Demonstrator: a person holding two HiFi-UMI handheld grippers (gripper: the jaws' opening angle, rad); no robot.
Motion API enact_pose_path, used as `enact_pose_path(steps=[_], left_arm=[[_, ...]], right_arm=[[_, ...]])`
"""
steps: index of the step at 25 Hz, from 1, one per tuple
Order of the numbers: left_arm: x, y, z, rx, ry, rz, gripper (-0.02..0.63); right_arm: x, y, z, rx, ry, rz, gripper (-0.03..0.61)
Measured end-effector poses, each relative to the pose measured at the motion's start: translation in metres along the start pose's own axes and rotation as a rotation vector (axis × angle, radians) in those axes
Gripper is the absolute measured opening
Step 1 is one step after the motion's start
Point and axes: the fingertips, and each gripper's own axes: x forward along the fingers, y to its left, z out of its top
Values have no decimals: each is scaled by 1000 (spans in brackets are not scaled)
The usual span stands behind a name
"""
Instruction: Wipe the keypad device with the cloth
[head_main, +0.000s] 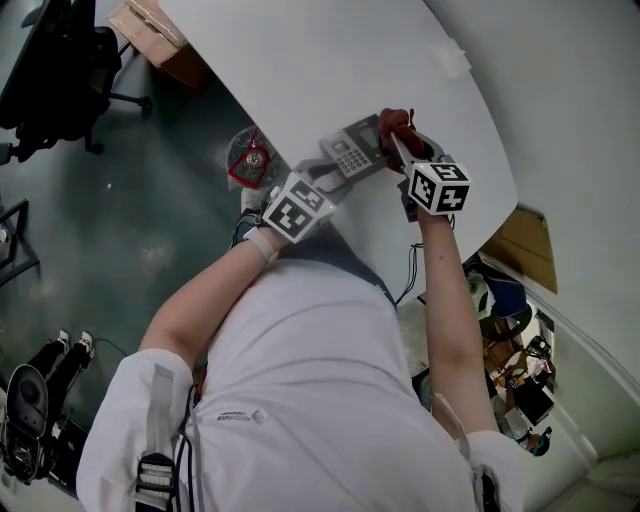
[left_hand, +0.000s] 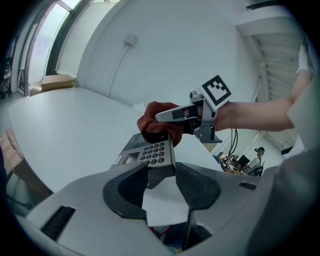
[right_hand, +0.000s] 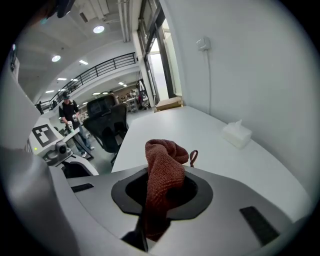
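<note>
A grey keypad device (head_main: 352, 150) stands near the front edge of the white table (head_main: 300, 60). In the left gripper view its near end (left_hand: 150, 152) reaches in between my left gripper's (left_hand: 162, 182) jaws, which stand wide; I see no pad pressing on it. From the near left, that gripper (head_main: 325, 172) comes up to the device. My right gripper (head_main: 400, 145) is shut on a dark red cloth (right_hand: 162, 175), which bunches up past the jaws. The cloth (left_hand: 157, 120) rests against the device's far top end, with the right gripper (left_hand: 182, 114) just behind it.
A white tissue box (right_hand: 236, 134) sits further back on the table near the wall. A cardboard box (head_main: 160, 40) lies at the table's far left corner, and an office chair (head_main: 60, 70) stands on the floor beyond. A red item (head_main: 250, 160) lies on the floor below the edge.
</note>
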Motion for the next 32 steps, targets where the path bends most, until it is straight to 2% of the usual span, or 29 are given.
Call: enact_pose_path(steps=[6,19,26,32], left_arm=[[1,0,0,-35,-16,4,158],[1,1,-1,-63,-34,21,158],[2,2,0,-71,-33,13,164],[1,4,-1,-70,-38,6,175]], right_arm=[[2,-2,-2,93,-16,15,77],[7,41,-12,55,55,83,75],[8,71,-19,41,98,143,75],[8,101,-25,87,127,233,75]])
